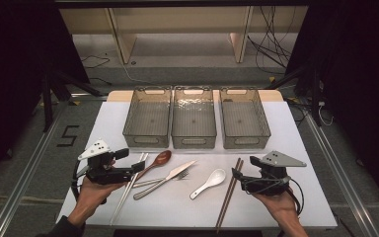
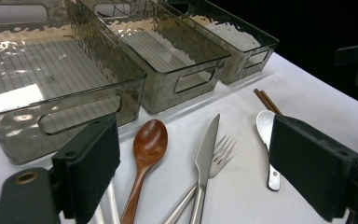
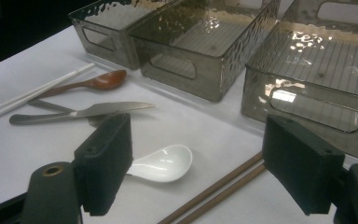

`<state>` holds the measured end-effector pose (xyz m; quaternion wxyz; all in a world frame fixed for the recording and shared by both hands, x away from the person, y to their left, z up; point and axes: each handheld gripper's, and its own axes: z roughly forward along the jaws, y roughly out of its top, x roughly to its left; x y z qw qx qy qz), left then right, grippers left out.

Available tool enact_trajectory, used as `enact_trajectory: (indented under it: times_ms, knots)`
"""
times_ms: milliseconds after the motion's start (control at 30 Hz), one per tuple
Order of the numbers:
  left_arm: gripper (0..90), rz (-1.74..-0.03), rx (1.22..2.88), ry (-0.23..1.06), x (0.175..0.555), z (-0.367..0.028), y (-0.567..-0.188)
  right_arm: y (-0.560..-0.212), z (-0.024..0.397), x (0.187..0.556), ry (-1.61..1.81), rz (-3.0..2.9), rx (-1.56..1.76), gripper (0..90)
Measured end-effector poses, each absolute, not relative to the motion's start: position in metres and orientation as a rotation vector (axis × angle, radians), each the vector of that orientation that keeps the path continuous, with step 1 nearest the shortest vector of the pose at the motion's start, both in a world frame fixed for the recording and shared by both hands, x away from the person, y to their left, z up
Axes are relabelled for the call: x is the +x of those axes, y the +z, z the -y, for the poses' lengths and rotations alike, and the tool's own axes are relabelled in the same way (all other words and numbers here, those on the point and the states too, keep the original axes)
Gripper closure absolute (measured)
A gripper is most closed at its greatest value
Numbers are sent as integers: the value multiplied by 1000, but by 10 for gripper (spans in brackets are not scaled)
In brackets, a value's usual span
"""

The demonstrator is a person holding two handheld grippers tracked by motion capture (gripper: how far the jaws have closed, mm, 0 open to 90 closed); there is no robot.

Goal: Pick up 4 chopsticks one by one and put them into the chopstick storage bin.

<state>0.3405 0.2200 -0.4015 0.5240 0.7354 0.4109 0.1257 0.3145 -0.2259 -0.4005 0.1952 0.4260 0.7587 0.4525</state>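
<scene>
Cutlery lies in a row on the white table (image 1: 286, 148): pale chopsticks (image 1: 127, 190), a wooden spoon (image 1: 159, 159), a knife (image 1: 165, 180) across a fork (image 1: 180, 176), a white ceramic spoon (image 1: 208, 183) and brown chopsticks (image 1: 229, 195). My left gripper (image 1: 137, 168) hovers over the pale chopsticks, open, nothing between its jaws. In the left gripper view the wooden spoon (image 2: 149, 144) and knife (image 2: 207, 149) lie ahead. My right gripper (image 1: 237, 176) stands open beside the brown chopsticks. In its view the white spoon (image 3: 165, 163) and brown chopsticks (image 3: 219, 191) lie just beyond the jaws.
Three see-through grey bins stand side by side at the back of the table: left (image 1: 145, 139), middle (image 1: 194, 140), right (image 1: 246, 140), with nothing in them. Beyond the table are dark floor, cables and wooden shelving legs.
</scene>
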Motion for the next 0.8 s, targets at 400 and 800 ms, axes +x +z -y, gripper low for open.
enact_trajectory:
  times_ms: [400, 800]
  knots:
    - [156, -1005, 1777, 300, 343, -221, -402, -401, 226, 315, 1263, -2130, 1198, 253]
    - [162, -1154, 1847, 268, 356, -229, -403, -401, 226, 316, 1256, -2139, 1205, 254]
